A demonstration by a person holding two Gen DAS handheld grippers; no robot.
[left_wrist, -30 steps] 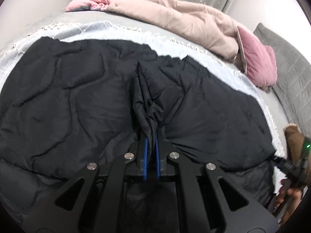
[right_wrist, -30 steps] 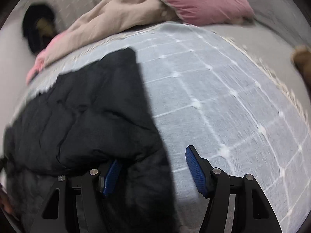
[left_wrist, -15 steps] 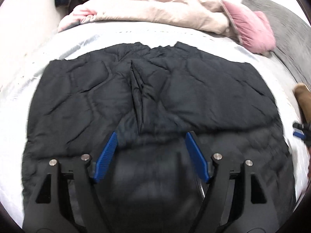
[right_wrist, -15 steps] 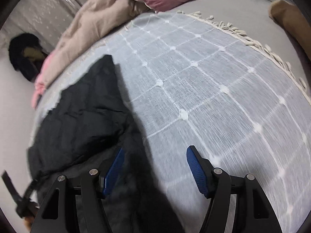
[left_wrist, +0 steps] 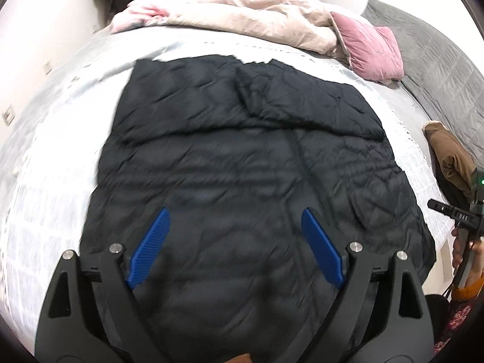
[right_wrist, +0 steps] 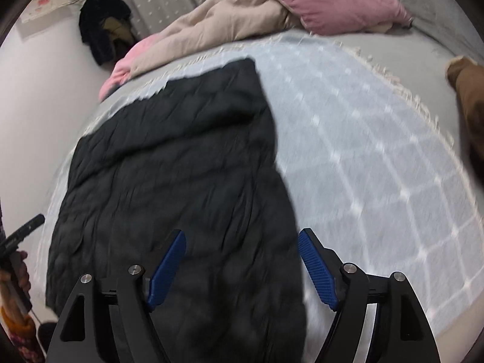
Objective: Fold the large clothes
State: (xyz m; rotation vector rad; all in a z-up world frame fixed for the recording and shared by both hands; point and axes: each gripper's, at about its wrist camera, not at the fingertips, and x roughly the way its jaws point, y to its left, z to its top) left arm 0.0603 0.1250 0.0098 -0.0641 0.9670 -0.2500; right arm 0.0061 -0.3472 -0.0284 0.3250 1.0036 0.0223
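Observation:
A large black quilted jacket [left_wrist: 242,157] lies flat on the pale checked bedspread [left_wrist: 54,199], its far part folded over the body. My left gripper [left_wrist: 236,224] is open and empty, raised above the jacket's near half. In the right wrist view the jacket [right_wrist: 181,163] fills the left and middle. My right gripper [right_wrist: 242,242] is open and empty above the jacket's right edge, next to bare bedspread [right_wrist: 378,157].
A beige duvet [left_wrist: 242,18] and a pink pillow [left_wrist: 369,48] lie along the far side of the bed. A brown garment [left_wrist: 450,154] lies at the right edge. Dark clothes [right_wrist: 103,33] hang on the wall. The right gripper's handle [left_wrist: 456,214] shows at the right.
My left gripper let go of the pinched jacket fabric, opened wide, and pulled back and up. My right gripper stayed open and drew back, so more of the jacket shows.

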